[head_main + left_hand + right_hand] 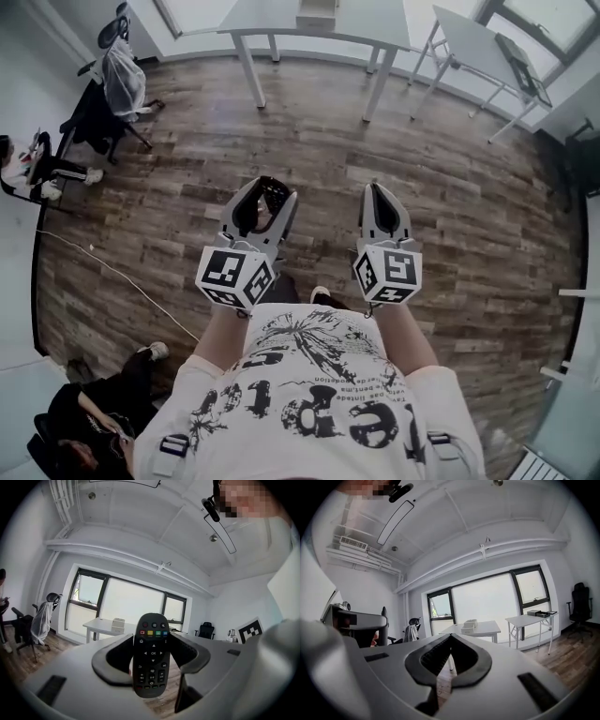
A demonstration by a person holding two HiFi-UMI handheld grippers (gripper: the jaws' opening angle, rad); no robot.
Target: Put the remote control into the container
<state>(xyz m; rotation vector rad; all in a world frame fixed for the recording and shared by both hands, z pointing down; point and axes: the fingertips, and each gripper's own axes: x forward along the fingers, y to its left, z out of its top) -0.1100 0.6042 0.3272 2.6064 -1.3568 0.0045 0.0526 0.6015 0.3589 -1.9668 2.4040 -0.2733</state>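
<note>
A black remote control (151,656) with coloured buttons stands upright between the jaws of my left gripper (151,641), which is shut on it. In the head view the left gripper (265,195) is held out in front of the person's chest, above the wooden floor, with the remote (273,199) showing dark between the jaws. To its right my right gripper (379,192) is held level with it. Its jaws (451,637) meet at the tips with nothing between them. A white box (316,13) sits on the far white table (375,23).
Wooden floor (450,216) lies below both grippers. A second white table (473,42) stands at the far right, an office chair with a draped cloth (120,75) at the far left. A person sits at the lower left (89,422). A cable (103,267) runs along the floor's left side.
</note>
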